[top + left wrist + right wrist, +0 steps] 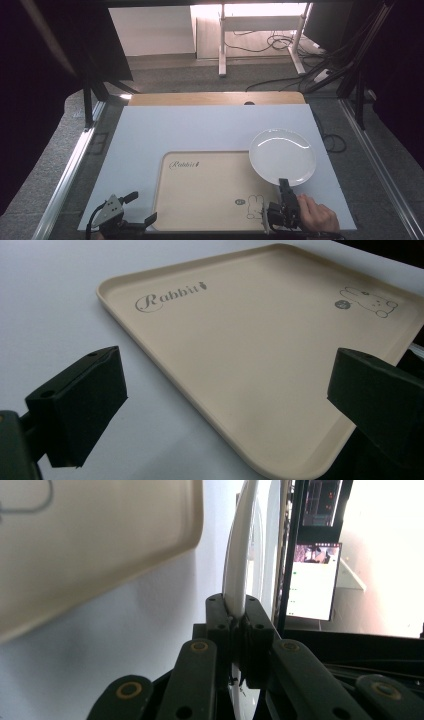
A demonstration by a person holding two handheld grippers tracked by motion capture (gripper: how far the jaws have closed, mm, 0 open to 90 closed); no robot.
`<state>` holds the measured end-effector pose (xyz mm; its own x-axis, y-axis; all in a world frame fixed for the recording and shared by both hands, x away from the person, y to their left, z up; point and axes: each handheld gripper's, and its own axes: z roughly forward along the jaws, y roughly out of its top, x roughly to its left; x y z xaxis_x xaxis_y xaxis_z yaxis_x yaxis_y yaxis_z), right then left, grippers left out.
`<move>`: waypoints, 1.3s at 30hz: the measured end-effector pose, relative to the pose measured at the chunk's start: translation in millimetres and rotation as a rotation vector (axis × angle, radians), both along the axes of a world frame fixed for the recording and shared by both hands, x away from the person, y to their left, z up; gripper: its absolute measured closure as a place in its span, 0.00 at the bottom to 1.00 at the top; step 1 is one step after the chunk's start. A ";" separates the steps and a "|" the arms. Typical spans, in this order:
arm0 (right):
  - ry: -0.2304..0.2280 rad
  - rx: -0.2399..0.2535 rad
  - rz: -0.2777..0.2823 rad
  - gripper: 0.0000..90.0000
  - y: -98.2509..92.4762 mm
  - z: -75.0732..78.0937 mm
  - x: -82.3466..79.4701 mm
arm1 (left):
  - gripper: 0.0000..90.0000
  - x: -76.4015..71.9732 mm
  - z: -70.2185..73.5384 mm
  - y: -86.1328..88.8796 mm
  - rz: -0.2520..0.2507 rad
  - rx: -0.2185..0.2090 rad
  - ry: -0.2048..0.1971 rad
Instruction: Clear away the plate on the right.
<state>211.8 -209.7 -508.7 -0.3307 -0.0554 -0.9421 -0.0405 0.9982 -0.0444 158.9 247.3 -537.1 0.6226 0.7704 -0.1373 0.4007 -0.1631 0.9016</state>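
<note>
Left gripper point(141, 206) bottom left of the high view, jaws wide apart, holding nothing, poised at the beige tray's point(210, 200) near-left corner (Rabbit print on it). Right gripper point(284, 186) lower right, jaws clamped on the near rim of the white plate point(283, 156), which overlaps the tray's upper-right corner.

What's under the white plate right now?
The plate, gripped at its near rim by the right claw, overlaps the beige tray's far right corner and the white mat; whatever lies directly beneath is covered.
</note>
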 end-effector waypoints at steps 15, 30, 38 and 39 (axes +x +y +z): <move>0.000 0.000 0.087 0.95 24.1 -1.2 -11.9 | 0.01 -1.6 0.4 -0.8 -0.007 0.007 -0.017; 0.020 0.003 0.171 0.95 46.5 -7.0 -22.6 | 0.00 -1.6 0.3 -0.3 -0.007 0.002 -0.017; 0.029 0.017 0.216 0.95 59.1 -10.6 -26.7 | 0.00 -1.6 0.3 -0.6 -0.006 0.002 -0.016; 0.031 0.021 0.225 0.95 61.3 -10.9 -27.2 | 0.00 -1.6 0.4 -0.5 -0.006 0.002 -0.016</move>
<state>184.5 -148.4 -519.6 -0.3409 -0.1119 -0.9334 -0.2638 0.9644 -0.0193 157.3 246.8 -536.7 0.6293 0.7670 -0.1254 0.3848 -0.1673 0.9077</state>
